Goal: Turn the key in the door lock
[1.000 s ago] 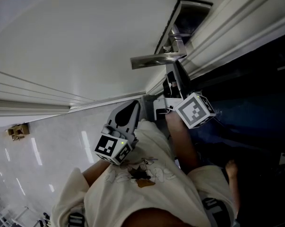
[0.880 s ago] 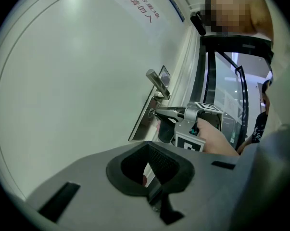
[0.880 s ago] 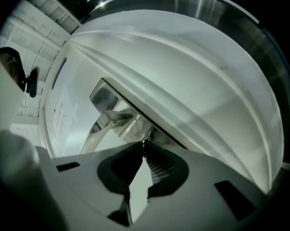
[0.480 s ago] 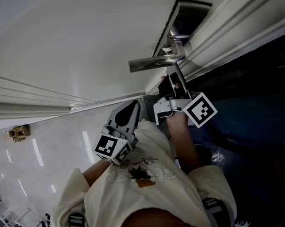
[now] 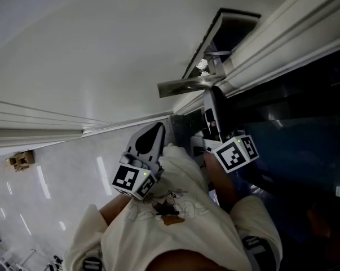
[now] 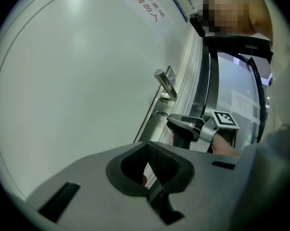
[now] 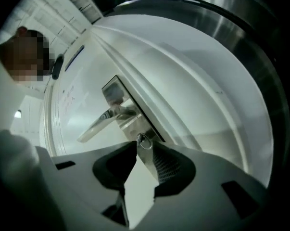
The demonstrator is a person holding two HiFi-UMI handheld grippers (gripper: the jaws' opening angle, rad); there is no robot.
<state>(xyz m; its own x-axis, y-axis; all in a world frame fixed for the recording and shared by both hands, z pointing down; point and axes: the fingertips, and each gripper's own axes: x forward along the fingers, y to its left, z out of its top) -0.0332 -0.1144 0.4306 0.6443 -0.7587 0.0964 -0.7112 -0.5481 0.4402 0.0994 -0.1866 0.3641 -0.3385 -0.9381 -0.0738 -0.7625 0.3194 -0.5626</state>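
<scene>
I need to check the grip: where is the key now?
In the right gripper view, the key sticks out of the lock plate below the door handle, between the tips of the right tool, whose jaws have just been opening.

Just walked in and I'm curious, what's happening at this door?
A person works a white door with two handheld grippers. The jaws of the right gripper have just been opening and stand apart around the key in the lock below the lever handle, not pressing it. The left gripper hangs back, jaws together, empty.
</scene>
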